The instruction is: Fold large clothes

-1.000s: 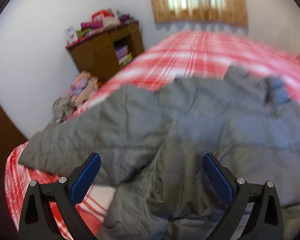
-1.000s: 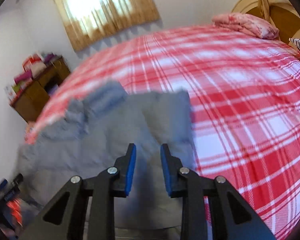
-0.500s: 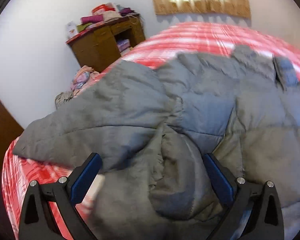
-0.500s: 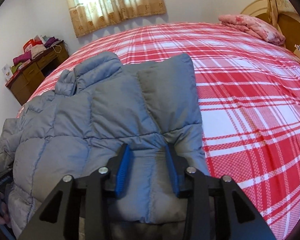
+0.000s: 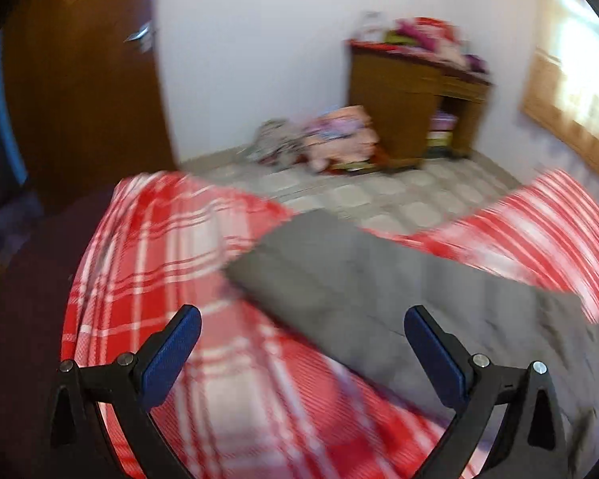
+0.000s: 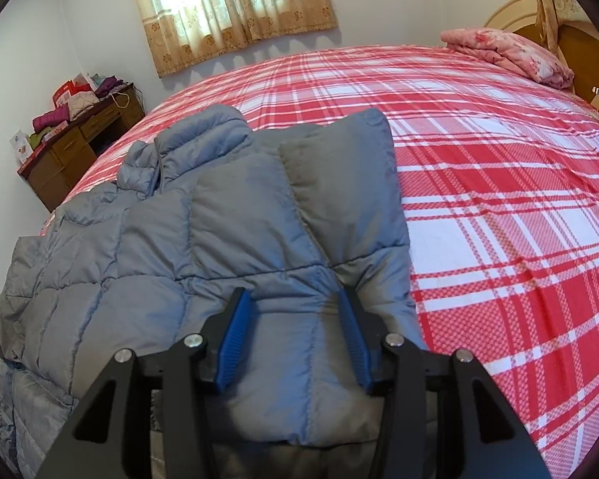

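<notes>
— Right gripper (image 6: 295, 305), what's it doing?
— Its jaws have just been opening; the grey puffer jacket (image 6: 203, 239) bulges up between the blue pads, which sit about half apart with fabric between them.
— And the left gripper (image 5: 301, 329)?
— Spread wide, empty, above the red plaid bedspread (image 5: 147, 247) beside the jacket's sleeve.
— Where's the jacket?
— Flat on the bedspread, collar toward the curtained window (image 6: 227, 4).

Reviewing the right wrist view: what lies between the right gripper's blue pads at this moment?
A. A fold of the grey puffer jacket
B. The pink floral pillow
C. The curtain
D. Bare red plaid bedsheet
A: in the right wrist view a bulge of the grey puffer jacket sits between the parted pads of the right gripper, whose jaws have just been opening; the red plaid bedsheet lies off to the side.
</notes>
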`<state>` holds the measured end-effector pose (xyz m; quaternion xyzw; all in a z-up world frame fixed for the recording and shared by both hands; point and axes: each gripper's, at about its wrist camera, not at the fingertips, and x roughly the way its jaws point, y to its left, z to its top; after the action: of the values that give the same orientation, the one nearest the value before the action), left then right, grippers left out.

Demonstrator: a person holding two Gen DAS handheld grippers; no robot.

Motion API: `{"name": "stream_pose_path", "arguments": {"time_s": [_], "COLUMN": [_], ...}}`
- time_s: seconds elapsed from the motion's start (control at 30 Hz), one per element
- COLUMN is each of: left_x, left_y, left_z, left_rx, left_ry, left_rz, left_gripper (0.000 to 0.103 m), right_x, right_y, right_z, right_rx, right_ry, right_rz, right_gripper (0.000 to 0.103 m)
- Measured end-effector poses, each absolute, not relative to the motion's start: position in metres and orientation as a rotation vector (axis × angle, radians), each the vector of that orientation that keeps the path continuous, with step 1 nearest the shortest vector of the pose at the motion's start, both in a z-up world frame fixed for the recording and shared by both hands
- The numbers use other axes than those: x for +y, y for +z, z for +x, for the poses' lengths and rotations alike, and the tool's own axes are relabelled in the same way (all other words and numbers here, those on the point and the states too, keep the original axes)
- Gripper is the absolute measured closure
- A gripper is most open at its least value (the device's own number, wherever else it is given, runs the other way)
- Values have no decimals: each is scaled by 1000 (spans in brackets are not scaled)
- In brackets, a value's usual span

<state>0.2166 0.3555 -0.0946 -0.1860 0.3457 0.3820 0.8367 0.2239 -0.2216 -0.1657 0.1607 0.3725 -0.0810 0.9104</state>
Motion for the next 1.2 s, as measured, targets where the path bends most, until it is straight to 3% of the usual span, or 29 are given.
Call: {"name": "stream_pose_path", "arguments": {"time_s": [0.2, 0.23, 0.27, 0.53, 0.57, 0.6, 0.8, 0.97, 1.2], "left_x": [393, 395, 397, 388, 388, 386, 319, 181, 2], "left_y": [-130, -134, -140, -138, -136, -132, -65, -12, -18], "left_z": [239, 243, 246, 257, 257, 257, 268, 272, 253], "left_rx": [789, 795, 804, 752, 736, 725, 572, 443, 442], "left_ry": [829, 811, 795, 746, 718, 701, 563, 262, -144], "left_rz": [-572, -598, -632, -534, -537, -534, -335, -145, 5], "left_gripper": [5, 10, 25, 75, 88, 91, 91, 91, 91], "right_x": [-221, -221, -221, -220, -220, -220, -219, -219, -220], "right_y": [-166, -166, -166, -166, -166, -166, -166, -166, -165], "right_z": [224, 224, 224, 224, 224, 224, 224, 224, 223], "right_rx": [770, 770, 770, 770, 770, 770, 769, 768, 765], "right_ry": [-170, -170, -170, -171, -172, -172, -173, -175, -175], "right_rz": [326, 325, 325, 321, 321, 322, 321, 322, 332], "right_gripper": [54, 54, 53, 52, 52, 52, 52, 52, 52]}}
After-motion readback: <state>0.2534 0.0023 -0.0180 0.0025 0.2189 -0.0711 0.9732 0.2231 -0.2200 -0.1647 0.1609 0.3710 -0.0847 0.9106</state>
